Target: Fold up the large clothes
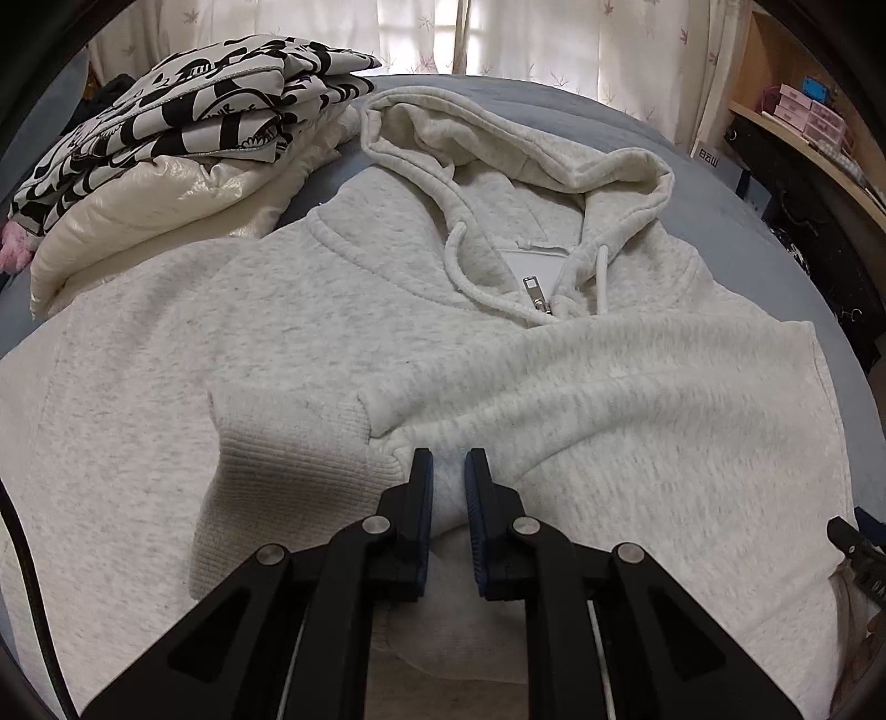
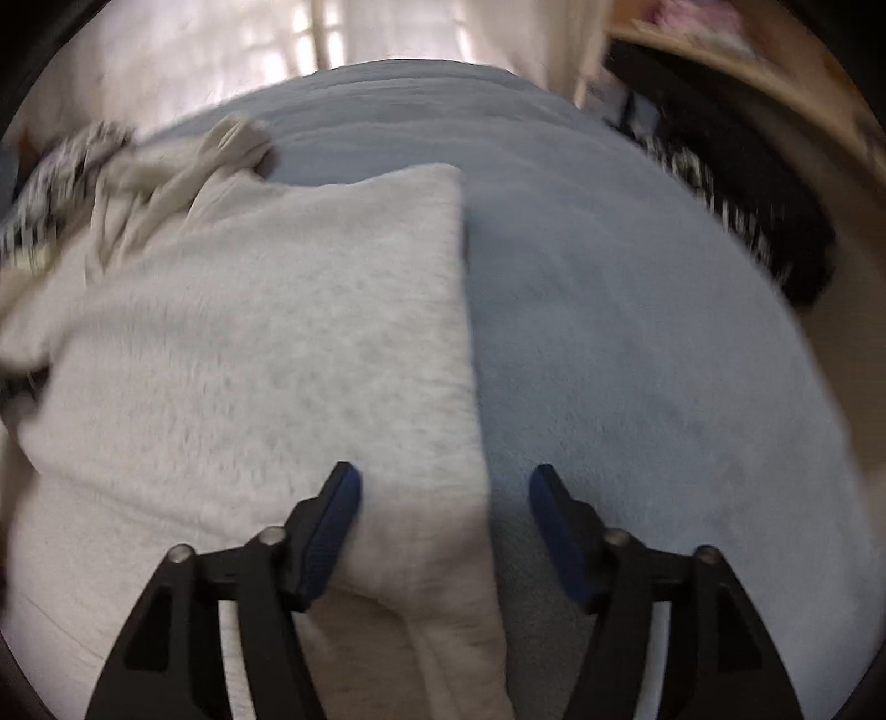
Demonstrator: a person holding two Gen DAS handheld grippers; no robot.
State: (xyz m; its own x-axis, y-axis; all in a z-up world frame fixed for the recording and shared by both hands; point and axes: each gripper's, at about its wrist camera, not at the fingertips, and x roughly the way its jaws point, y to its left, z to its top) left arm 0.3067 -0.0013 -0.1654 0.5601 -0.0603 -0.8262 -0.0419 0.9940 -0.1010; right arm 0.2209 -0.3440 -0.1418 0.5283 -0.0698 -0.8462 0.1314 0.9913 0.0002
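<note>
A light grey zip hoodie [image 1: 332, 310] lies face up on the blue bed cover [image 1: 692, 149], hood [image 1: 520, 149] at the far end, zipper pull [image 1: 534, 296] at the collar. One sleeve is folded across the chest, its ribbed cuff [image 1: 299, 459] lying near me. My left gripper [image 1: 448, 459] is shut on a pinch of sleeve fabric just right of that cuff. The right wrist view is blurred. In it my right gripper [image 2: 443, 482] stands open over the hoodie's [image 2: 277, 332] straight folded side edge, left finger over grey cloth, right finger over the bed cover [image 2: 637, 332].
A folded black-and-white patterned garment [image 1: 210, 105] rests on a glossy white padded jacket [image 1: 166, 205] at the far left of the bed. White curtains [image 1: 498, 33] hang behind. A wooden shelf with small boxes [image 1: 803, 105] and dark items stand to the right.
</note>
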